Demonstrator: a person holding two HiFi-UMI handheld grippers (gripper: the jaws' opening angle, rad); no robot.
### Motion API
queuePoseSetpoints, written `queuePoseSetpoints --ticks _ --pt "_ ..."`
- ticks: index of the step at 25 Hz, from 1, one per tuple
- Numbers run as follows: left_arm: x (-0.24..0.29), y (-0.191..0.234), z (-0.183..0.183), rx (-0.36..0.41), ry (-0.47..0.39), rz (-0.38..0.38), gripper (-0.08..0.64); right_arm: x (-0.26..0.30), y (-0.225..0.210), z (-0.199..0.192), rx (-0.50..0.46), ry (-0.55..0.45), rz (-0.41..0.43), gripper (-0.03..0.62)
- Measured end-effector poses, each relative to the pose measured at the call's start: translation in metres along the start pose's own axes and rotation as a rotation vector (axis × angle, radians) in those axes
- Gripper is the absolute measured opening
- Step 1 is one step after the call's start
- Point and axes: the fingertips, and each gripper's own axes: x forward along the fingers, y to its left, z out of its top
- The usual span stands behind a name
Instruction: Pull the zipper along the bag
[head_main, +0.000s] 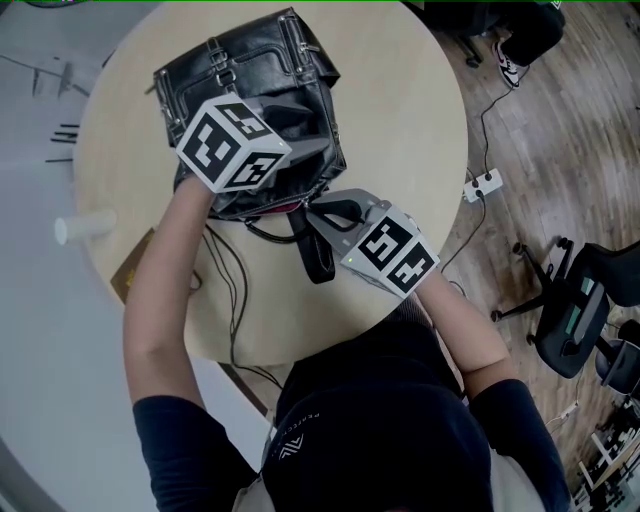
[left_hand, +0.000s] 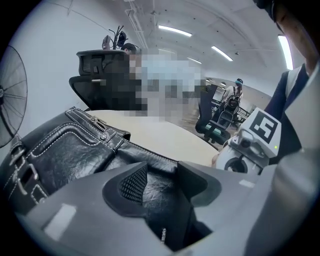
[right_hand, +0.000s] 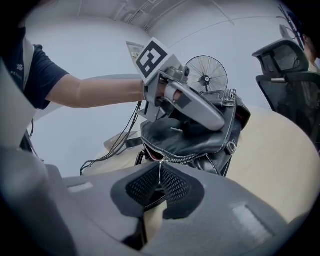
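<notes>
With the black bag (head_main: 250, 75) lying on the desk (head_main: 400, 120), the left tool (left_hand: 157, 182), spread over its leather, should brace it firmly while the right tool (right_hand: 160, 187), pinching the zipper pull (right_hand: 160, 171), draws steadily along the zipper (right_hand: 192, 158).

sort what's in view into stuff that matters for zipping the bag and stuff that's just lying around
For the job:
black bag
zipper pull, pinched in the right gripper
left gripper, jaws apart, resting on the bag

Just lying about:
cables and white cylinder on the table
power strip
office chair
fan
</notes>
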Motion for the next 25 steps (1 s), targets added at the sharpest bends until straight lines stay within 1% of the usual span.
queuePoseSetpoints --ticks 3,7,9,12,14,18,21,25 --pt "-0.007 -0.004 0.004 0.013 -0.007 -0.012 0.21 -0.003 -0.004 0.001 -0.001 -0.021 -0.023 0.012" --pt "-0.015 -0.01 0.004 0.086 0.023 -0.007 0.212 -0.004 -0.006 0.002 0.002 -0.027 -0.095 0.012" --pt "-0.017 -0.015 0.001 0.11 0.045 -0.019 0.221 -0.006 -0.008 0.002 0.03 -0.036 -0.124 0.012" --pt "-0.015 -0.025 -0.006 0.12 0.073 -0.048 0.223 -0.006 -0.012 0.001 0.073 -0.052 -0.161 0.012" --pt "-0.014 -0.027 -0.007 0.124 0.08 -0.051 0.222 -0.005 -0.015 0.001 0.083 -0.058 -0.177 0.012" --pt "-0.011 -0.026 -0.007 0.132 0.091 -0.045 0.225 -0.004 -0.019 0.001 0.087 -0.047 -0.174 0.012" --pt "-0.008 -0.026 -0.01 0.146 0.108 -0.037 0.225 0.0 -0.011 -0.002 0.075 -0.03 -0.152 0.012" --pt "-0.001 -0.023 -0.014 0.155 0.131 -0.015 0.225 0.007 -0.005 -0.001 0.065 -0.029 -0.146 0.012"
